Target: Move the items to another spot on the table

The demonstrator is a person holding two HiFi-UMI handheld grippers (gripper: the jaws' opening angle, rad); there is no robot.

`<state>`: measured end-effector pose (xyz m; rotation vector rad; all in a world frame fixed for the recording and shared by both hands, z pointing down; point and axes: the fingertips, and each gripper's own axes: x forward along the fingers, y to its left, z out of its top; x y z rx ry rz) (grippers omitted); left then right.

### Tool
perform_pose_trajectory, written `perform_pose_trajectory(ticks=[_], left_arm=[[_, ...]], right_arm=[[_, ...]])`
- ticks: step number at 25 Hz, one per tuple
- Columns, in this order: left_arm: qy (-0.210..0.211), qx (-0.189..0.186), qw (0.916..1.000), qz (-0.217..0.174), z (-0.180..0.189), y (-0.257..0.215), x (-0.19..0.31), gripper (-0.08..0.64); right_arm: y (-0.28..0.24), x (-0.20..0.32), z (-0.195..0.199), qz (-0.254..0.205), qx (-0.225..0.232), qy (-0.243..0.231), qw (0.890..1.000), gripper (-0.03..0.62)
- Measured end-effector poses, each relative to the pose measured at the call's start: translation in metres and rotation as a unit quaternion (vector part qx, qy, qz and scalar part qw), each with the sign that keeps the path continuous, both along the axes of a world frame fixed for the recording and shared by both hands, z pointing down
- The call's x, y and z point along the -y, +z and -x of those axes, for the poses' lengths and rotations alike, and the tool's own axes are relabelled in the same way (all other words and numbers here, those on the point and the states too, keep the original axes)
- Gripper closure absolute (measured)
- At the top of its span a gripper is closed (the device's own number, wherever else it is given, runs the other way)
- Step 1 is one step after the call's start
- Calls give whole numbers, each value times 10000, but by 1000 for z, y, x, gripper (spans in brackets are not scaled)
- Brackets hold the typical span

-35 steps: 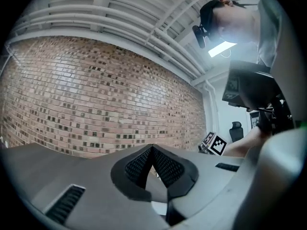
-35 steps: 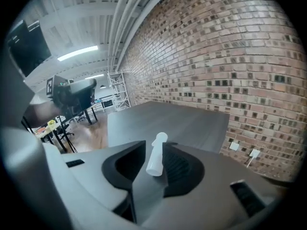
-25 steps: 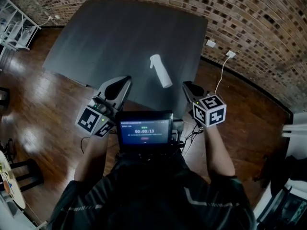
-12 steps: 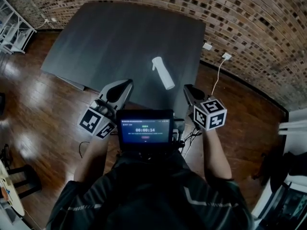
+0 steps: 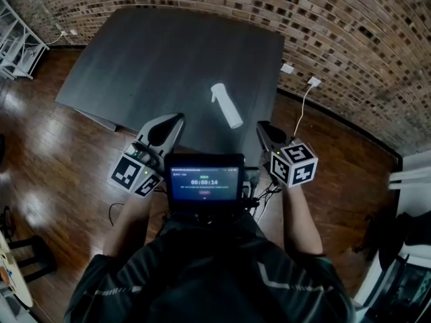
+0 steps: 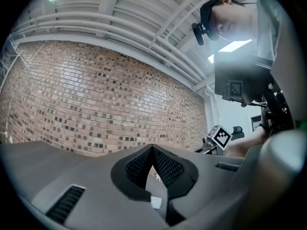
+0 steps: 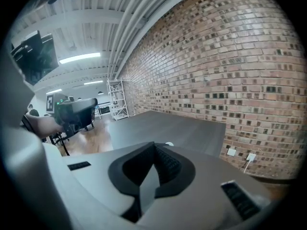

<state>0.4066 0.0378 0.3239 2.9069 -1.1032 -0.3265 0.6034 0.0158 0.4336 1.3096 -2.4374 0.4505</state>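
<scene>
A white spray bottle (image 5: 226,104) lies on its side on the dark grey table (image 5: 161,52), near the table's front right corner. In the head view my left gripper (image 5: 175,120) hovers over the table's near edge, left of the bottle and apart from it. My right gripper (image 5: 262,126) hovers at the near right edge, just right of the bottle's base. Both are shut with nothing between the jaws. In the right gripper view only a sliver of the bottle (image 7: 169,143) peeks over the shut jaws of that gripper (image 7: 153,148). The left gripper (image 6: 152,150) points toward the brick wall.
A brick wall (image 5: 350,39) runs behind and to the right of the table, with sockets and a white cable (image 5: 314,81). A white shelf rack (image 5: 17,42) stands at the far left on the wooden floor (image 5: 47,153). A small screen (image 5: 204,182) sits at the person's chest.
The head view has drifted slightly. Both grippers stay shut near the table's near edge, and the bottle has not moved on the table.
</scene>
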Motion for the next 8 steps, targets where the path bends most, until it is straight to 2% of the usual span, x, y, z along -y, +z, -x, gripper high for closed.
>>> perform_pose_trajectory(ticks=[4,8], left_arm=[[-173,-114,9997,-160,8,-9,-2,565],[-331,-142,9993,-98,17,-12,-4,565]], right_arm=[[-19,-3,3,-368,167,30,9992,592],[-57,-9,2,-1276,469,279,9903,592]])
